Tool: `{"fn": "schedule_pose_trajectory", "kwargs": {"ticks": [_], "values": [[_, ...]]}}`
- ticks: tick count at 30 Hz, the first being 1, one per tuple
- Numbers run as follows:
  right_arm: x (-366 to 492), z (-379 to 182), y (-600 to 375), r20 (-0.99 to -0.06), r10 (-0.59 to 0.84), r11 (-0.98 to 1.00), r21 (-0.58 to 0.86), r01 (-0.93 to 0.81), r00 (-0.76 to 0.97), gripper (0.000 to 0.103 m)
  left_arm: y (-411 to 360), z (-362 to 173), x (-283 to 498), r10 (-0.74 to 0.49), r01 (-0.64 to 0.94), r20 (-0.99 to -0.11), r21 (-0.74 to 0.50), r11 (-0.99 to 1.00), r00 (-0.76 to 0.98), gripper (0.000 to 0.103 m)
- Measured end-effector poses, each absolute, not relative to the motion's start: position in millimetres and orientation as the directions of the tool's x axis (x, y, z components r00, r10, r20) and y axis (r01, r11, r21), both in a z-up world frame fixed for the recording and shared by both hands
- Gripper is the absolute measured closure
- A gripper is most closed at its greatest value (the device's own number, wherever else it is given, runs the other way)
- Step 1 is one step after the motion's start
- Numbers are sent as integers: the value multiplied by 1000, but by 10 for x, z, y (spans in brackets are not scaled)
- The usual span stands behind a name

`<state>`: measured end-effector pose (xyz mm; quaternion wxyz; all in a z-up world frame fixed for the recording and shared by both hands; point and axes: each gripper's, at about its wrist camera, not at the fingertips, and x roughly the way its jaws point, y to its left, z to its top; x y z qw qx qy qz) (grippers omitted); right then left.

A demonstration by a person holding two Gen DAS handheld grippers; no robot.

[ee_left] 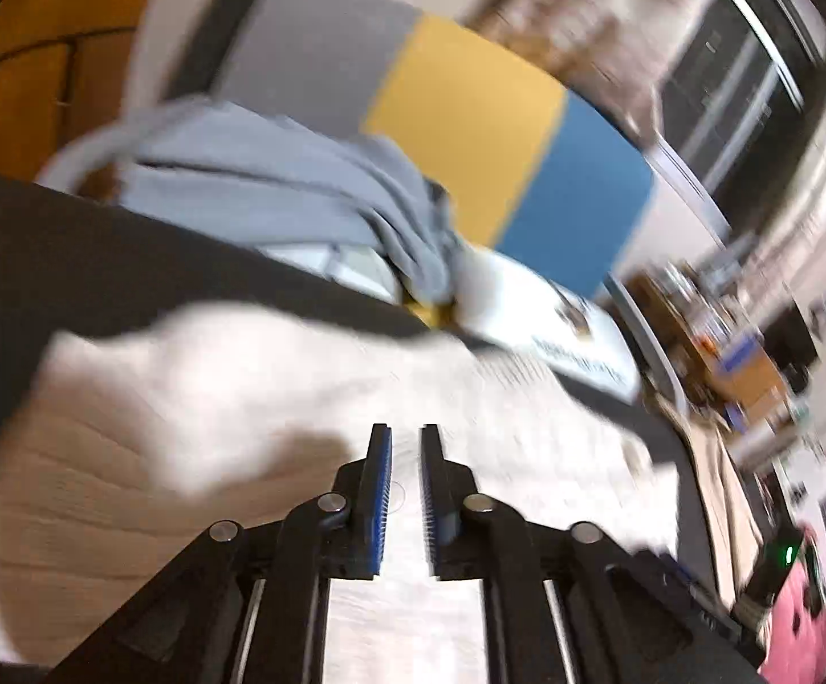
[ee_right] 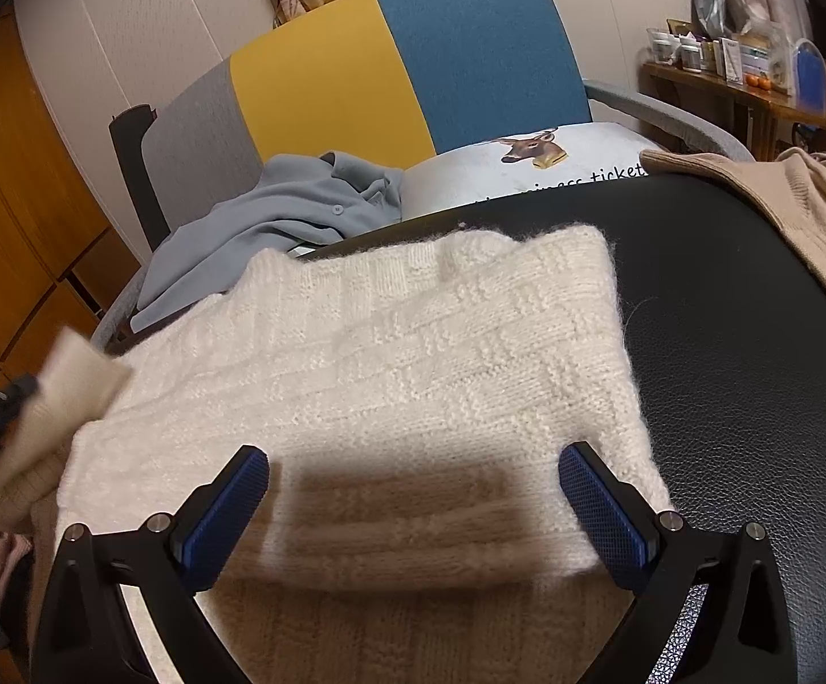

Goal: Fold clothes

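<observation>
A folded white knit sweater (ee_right: 390, 353) lies flat on the black desk (ee_right: 755, 353), directly ahead of and under the right gripper (ee_right: 413, 490), whose fingers stand wide apart with nothing between them. The left gripper (ee_left: 406, 456) points over the same sweater; its fingers sit close together with a narrow gap, seemingly gripping nothing, though that view is blurred. Beyond the fingers, a grey-blue shirt (ee_right: 276, 211) lies heaped on a chair (ee_right: 413, 57).

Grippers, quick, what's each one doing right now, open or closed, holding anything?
Left gripper: nearly closed, narrow gap, nothing visibly between its fingers, above the white sweater.
Right gripper: wide open, empty, over the white sweater.
</observation>
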<state>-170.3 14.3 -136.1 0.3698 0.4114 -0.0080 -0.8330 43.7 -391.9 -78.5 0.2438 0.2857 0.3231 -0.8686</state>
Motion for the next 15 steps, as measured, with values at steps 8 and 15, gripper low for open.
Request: {"fn": "schedule_pose_trajectory", "kwargs": {"ticks": [8,15], "values": [[-1711,-1365,160,-670,-637,-720,339,606,-381,0,-3525,-973,969,-321,645,-652,-345,-682,-687,76],[-1701,-1342,119,-685,-622,-727,328,603,-379,0,-3767,-1427,1721,-309,695,-645,-511,-505,-699,77]]}}
